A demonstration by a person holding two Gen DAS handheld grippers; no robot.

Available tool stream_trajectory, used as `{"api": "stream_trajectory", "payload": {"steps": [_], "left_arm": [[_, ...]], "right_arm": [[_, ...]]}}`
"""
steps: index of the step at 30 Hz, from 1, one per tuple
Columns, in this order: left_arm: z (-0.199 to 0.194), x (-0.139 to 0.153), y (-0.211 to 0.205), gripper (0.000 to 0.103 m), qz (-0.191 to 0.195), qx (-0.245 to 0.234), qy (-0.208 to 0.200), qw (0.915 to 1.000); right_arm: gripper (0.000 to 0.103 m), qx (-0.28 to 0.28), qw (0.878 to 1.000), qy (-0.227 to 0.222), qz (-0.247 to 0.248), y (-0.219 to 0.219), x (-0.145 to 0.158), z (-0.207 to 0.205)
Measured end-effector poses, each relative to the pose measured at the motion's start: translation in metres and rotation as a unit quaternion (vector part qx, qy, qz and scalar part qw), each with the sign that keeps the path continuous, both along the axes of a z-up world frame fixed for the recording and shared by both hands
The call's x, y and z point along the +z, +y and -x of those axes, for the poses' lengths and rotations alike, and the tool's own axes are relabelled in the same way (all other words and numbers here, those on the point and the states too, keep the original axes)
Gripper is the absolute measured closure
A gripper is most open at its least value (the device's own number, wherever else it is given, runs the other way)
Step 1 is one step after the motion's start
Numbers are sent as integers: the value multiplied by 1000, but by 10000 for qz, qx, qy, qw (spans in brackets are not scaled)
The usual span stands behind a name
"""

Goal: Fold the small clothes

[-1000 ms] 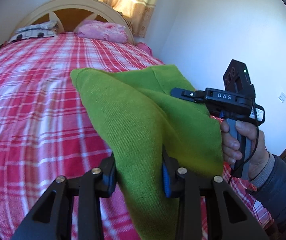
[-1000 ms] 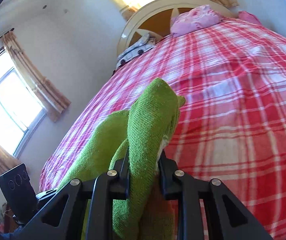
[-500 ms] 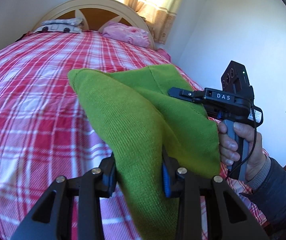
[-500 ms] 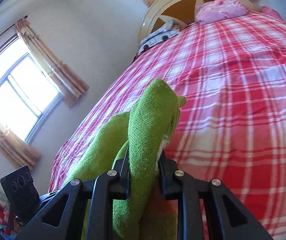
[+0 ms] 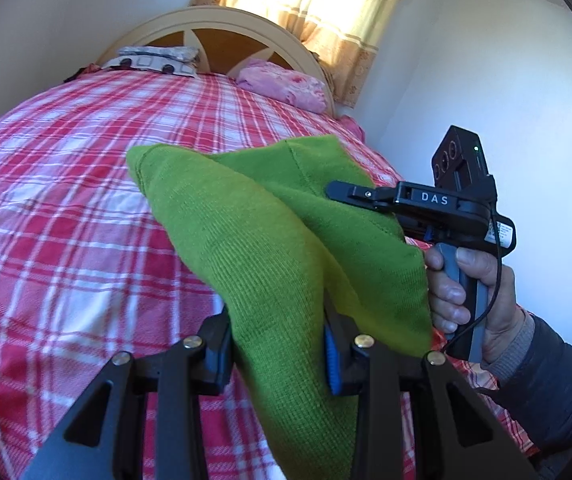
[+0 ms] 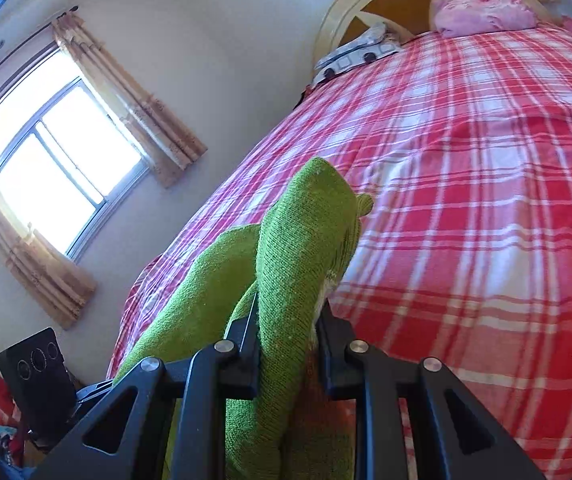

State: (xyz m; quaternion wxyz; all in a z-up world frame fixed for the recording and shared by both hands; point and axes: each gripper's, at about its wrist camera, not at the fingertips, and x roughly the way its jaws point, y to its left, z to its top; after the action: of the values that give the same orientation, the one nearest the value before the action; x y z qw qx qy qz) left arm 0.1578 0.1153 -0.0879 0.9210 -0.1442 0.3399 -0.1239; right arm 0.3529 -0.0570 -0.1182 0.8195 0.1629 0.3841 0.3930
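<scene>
Both grippers clamp green knit garment (image 5: pixel 269 248): L gripper (image 5: pixel 279 354), R gripper (image 6: pixel 286 354). Keep it taut, level, lower flat onto bed (image 5: pixel 65 240).

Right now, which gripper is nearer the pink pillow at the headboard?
Right, though only slightly. Right gripper clamps the green garment on the pink pillow's side of the bed; left gripper clamps it on the side away from the pillow.
</scene>
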Motion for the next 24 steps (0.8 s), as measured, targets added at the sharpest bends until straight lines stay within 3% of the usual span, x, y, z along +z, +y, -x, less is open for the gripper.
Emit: {"api": "stream_trajectory", "payload": {"steps": [14, 24], "left_arm": [[38, 4, 53, 66, -296, 696, -54, 9971], [55, -15, 83, 66, -357, 960, 134, 9947]], "right_arm": [[81, 744, 9971, 96, 95, 105, 0, 1], [81, 1093, 9931, 281, 332, 158, -20, 8]]}}
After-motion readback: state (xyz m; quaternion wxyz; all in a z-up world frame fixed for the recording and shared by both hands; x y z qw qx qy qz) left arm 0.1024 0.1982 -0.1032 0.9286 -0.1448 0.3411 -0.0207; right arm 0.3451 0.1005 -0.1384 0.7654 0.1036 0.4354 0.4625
